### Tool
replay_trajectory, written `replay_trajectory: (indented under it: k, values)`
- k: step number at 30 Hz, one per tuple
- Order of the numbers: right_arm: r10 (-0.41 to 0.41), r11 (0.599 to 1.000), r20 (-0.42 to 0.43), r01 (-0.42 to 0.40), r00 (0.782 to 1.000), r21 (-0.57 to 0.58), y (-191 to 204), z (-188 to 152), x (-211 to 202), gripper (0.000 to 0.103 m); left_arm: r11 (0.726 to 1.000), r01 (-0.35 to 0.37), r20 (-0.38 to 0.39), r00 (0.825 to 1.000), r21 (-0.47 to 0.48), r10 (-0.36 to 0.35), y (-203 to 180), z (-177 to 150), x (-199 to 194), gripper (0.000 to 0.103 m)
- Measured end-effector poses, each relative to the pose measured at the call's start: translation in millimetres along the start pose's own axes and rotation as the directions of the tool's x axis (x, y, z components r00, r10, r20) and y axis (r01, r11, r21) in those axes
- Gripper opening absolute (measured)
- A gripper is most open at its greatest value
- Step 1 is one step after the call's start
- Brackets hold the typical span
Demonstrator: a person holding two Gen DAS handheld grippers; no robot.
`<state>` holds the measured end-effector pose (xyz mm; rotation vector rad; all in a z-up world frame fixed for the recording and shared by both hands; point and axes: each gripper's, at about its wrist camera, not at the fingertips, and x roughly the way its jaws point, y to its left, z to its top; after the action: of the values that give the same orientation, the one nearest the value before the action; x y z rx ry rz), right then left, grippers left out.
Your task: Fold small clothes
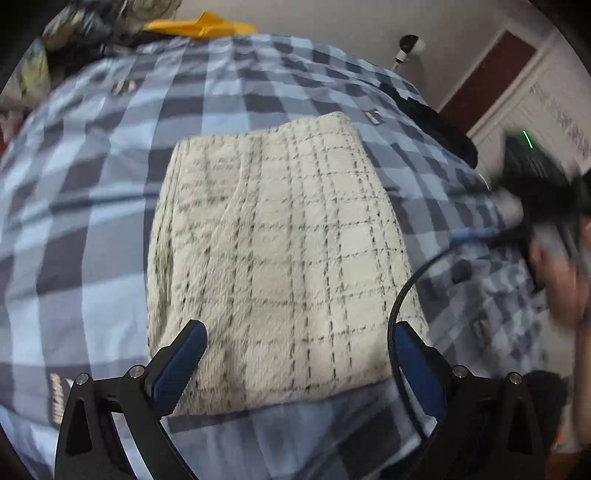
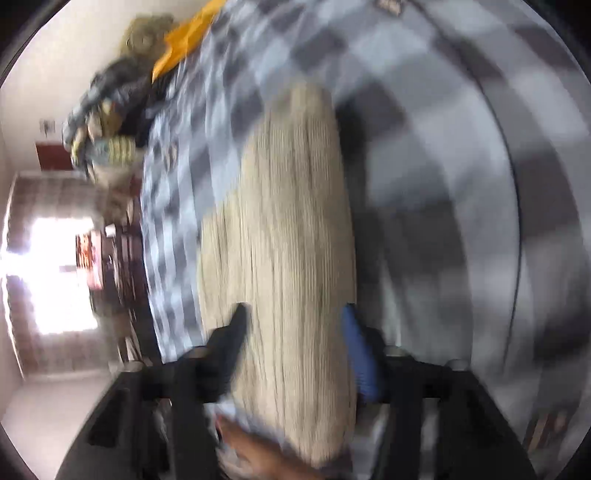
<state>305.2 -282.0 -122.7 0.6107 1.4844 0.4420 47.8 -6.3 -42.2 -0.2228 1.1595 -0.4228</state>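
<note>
A cream garment [image 1: 280,258] with a thin dark check lies folded into a neat rectangle on a bed covered by a blue, grey and white checked bedspread [image 1: 92,177]. It sits roughly in the middle of the spread, flat, with its long sides running away from the left camera.

The left hand-held gripper [image 1: 299,354] hangs over the near end of the folded garment. Its two blue-padded fingers [image 1: 181,365] stand wide apart, one over each near corner, and nothing is pinched between them; whether the tips brush the cloth cannot be told. A black braided cable [image 1: 397,306] curves across the near right corner of the garment.

The right wrist view is heavily smeared. There the right hand-held gripper [image 2: 295,332] is released too, its fingers spread on either side of the garment's [image 2: 295,221] narrow end, with no visible grip on the fabric. From the left camera that gripper [image 1: 535,184] shows as a dark blur at the right edge, held in a person's hand [image 1: 561,280], clear of the garment's right side.

At the far edge of the bed lies an orange cloth [image 1: 203,27] beside a heap of patterned and dark clothes [image 2: 110,110]. A small camera on a stand [image 1: 408,46] is against the wall
</note>
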Motion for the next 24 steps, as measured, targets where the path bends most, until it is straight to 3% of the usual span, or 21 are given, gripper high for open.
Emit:
replay_trajectory:
  k: [1,2,3,4,5,6,8,9,11,13,15,17,21,23,24]
  values:
    - [-0.007,1.0,-0.008,0.007,1.0,0.014,0,-13,4,0.085,0.997,0.074,-0.034,0.997,-0.025,-0.075,6,2,1,0.1]
    - [-0.014,0.999,-0.004,0.014,1.0,0.03,-2,-29,7,0.085,0.982,0.181,-0.065,0.981,-0.058,-0.184,11,2,1,0.1]
    - [-0.025,0.999,-0.009,0.025,1.0,0.032,-5,-49,11,0.085,0.946,0.309,-0.095,0.943,-0.096,-0.318,16,1,0,0.1]
    - [-0.015,0.999,-0.018,0.016,1.0,0.033,-6,-55,14,0.085,0.899,0.422,-0.13,0.891,-0.116,-0.435,17,1,-2,0.1]
    - [0.026,0.998,-0.015,-0.025,1.0,0.051,-7,-62,15,0.085,0.878,0.466,-0.148,0.865,-0.114,-0.478,18,1,-6,0.1]
    - [0.053,0.997,0.002,-0.053,0.999,0.063,-10,-67,13,0.085,0.879,0.469,-0.13,0.869,-0.085,-0.477,17,2,-15,0.1]
    - [0.066,0.996,0.057,-0.07,0.996,0.056,-11,-72,0,0.085,0.922,0.382,-0.04,0.922,-0.057,-0.385,21,6,-27,0.1]
    - [0.039,0.999,0.098,-0.041,0.994,0.026,-11,-74,-10,0.085,0.952,0.297,0.013,0.955,-0.073,-0.297,26,8,-30,0.1]
    - [-0.063,0.998,0.169,0.066,0.984,-0.012,-6,-80,-23,0.085,0.983,0.149,0.041,0.988,-0.103,-0.146,31,9,-27,0.1]
    - [-0.146,0.987,0.165,0.155,0.976,-0.043,5,-87,-16,0.085,0.996,-0.027,0.044,0.999,-0.08,0.03,30,9,-20,0.1]
    - [-0.17,0.982,0.11,0.178,0.979,-0.066,10,-91,6,0.085,0.982,-0.19,0.06,0.98,-0.013,0.19,24,7,-14,0.1]
    - [-0.164,0.984,0.055,0.168,0.985,-0.064,10,-91,33,0.085,0.961,-0.274,0.069,0.96,0.023,0.272,23,2,-8,0.1]
    - [-0.185,0.982,-0.02,0.184,0.982,-0.051,6,-89,69,0.085,0.932,-0.352,0.033,0.936,0.086,0.35,26,-2,13,0.1]
    - [-0.142,0.989,-0.06,0.14,0.988,-0.046,5,-89,80,0.084,0.889,-0.445,0.002,0.894,0.109,0.448,32,-3,26,0.099]
    - [-0.135,0.99,-0.088,0.131,0.987,-0.055,6,-90,85,0.076,0.881,-0.461,-0.008,0.886,0.109,0.464,39,-4,27,0.099]
